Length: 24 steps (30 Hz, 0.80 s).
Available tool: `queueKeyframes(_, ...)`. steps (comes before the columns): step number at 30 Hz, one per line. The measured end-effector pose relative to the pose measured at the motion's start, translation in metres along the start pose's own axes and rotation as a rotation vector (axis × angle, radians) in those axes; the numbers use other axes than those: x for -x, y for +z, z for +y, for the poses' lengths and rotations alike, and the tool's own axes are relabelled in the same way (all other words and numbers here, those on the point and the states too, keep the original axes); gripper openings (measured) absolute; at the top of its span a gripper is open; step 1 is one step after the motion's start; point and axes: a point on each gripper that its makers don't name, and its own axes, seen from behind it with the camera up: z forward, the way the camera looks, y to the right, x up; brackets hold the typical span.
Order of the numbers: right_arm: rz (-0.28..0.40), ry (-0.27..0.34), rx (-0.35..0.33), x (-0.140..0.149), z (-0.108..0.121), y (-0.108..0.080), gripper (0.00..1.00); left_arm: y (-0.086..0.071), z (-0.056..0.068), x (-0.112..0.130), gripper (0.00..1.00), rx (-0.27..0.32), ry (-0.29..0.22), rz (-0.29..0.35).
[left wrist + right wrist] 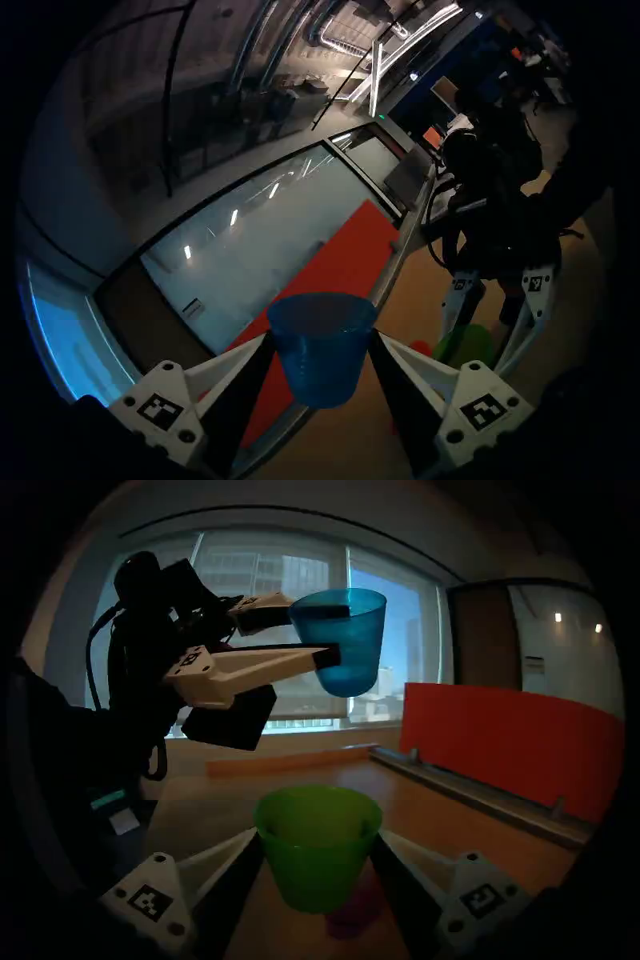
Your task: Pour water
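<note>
Left claw [322, 346] pinches blue cup [322, 364], upright, raised well above tabletop [448, 820]. Right claw [318, 842] pinches green cup [318, 856], upright, low over tabletop, just above a pink object [358, 912].

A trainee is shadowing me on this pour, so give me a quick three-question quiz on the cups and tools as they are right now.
1. True or false: the blue cup stands on the table.
2. Which cup does the right tool grip? A. green B. blue C. red
3. Fill in: the upright panel along the table's far side is ___.
Key: 1. False; the left tool holds it in the air. 2. A, the green cup. 3. Red.
</note>
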Motion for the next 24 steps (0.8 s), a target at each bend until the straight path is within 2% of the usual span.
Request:
queueKeyframes(5, 0.003, 0.004, -0.001, 0.0, 0.001, 0.002, 0.88, 0.001, -0.001, 0.0, 0.84, -0.006, 0.051, -0.007)
queueKeyframes(14, 0.008, 0.008, -0.004, 0.0, 0.0, 0.004, 0.87, 0.006, 0.005, 0.005, 0.83, 0.001, 0.131, -0.018)
queueKeyframes(24, 0.008, 0.009, -0.004, 0.0, 0.0, 0.004, 0.87, 0.011, 0.0, 0.006, 0.83, -0.017, 0.199, -0.029)
